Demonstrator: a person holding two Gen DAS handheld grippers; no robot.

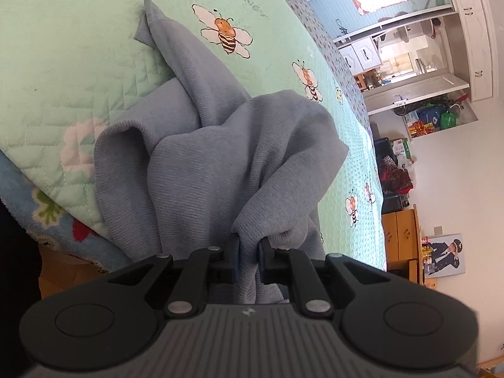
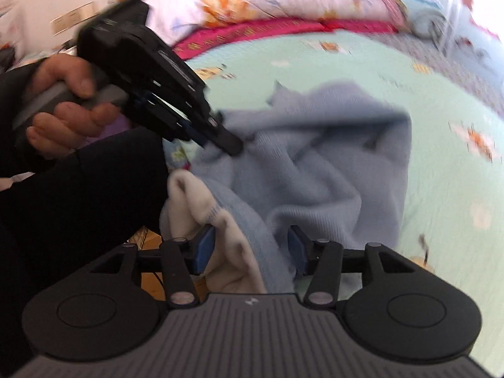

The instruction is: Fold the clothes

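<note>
**Blue garment bunched on the bed, left gripper pinching it**

The blue garment (image 1: 220,145) lies crumpled on the green bee-print quilt (image 1: 78,63), near the quilt's close edge, with part of it hanging over that edge. One narrow strip of it runs away across the quilt to a pointed end.

The left gripper (image 1: 249,252) has its jaws nearly closed on a gathered fold of the garment; cloth is squeezed between the pads and rises up from them in a bunch. In the right wrist view the same gripper (image 2: 233,149) shows from the side, gripped by a hand (image 2: 63,104), its tip buried in the garment's left part.

The right gripper (image 2: 249,249) stands about half open. The garment's hem, with its pale cream lining (image 2: 226,252) turned outward, hangs between the blue pads (image 2: 204,247). The cloth lies against the left pad, while the right pad stands clear of it, so nothing is clamped. This view is blurred.
</note>
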